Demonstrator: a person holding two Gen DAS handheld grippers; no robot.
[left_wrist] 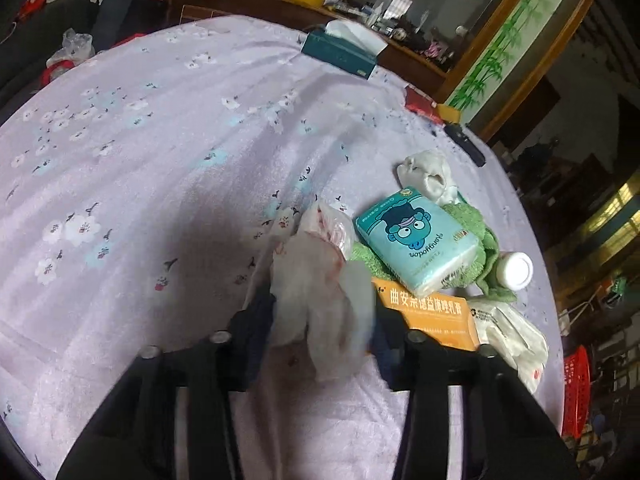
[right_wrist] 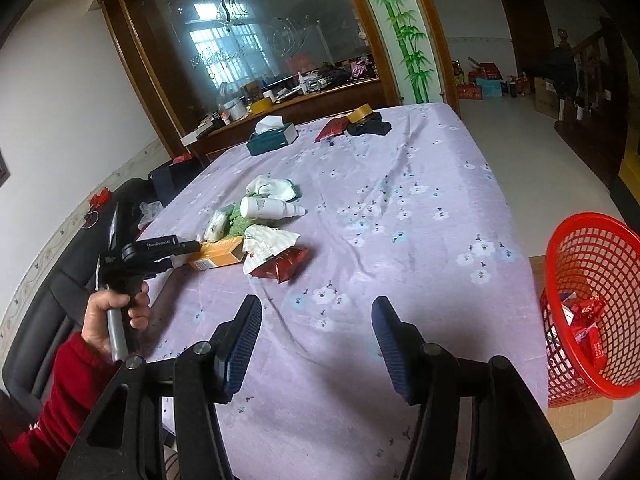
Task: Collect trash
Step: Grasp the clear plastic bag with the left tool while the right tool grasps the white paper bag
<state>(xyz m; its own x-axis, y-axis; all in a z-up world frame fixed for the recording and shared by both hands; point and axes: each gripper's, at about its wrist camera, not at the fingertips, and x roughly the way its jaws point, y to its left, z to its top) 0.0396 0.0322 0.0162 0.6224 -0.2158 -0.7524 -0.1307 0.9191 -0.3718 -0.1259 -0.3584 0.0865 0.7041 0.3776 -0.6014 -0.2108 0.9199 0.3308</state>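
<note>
My left gripper (left_wrist: 320,316) is shut on a crumpled clear plastic wrapper (left_wrist: 316,280), which fills the gap between its pads just above the purple flowered tablecloth (left_wrist: 160,184). In the right wrist view this left gripper (right_wrist: 192,254) sits by the orange box (right_wrist: 218,254), held by a hand in a red sleeve. My right gripper (right_wrist: 318,340) stands open over bare cloth, with nothing between its fingers. A white paper wrapper (right_wrist: 268,244) and a red snack bag (right_wrist: 282,264) lie ahead of it. A red mesh basket (right_wrist: 592,300) beside the table's right edge holds red wrappers.
A blue tissue pack (left_wrist: 416,240) lies on a green towel (left_wrist: 476,224), with a white bottle (left_wrist: 516,270), crumpled white cloth (left_wrist: 426,172) and the orange box (left_wrist: 432,312) nearby. A teal tissue box (right_wrist: 272,138) stands at the far edge. Dark chairs line the left side.
</note>
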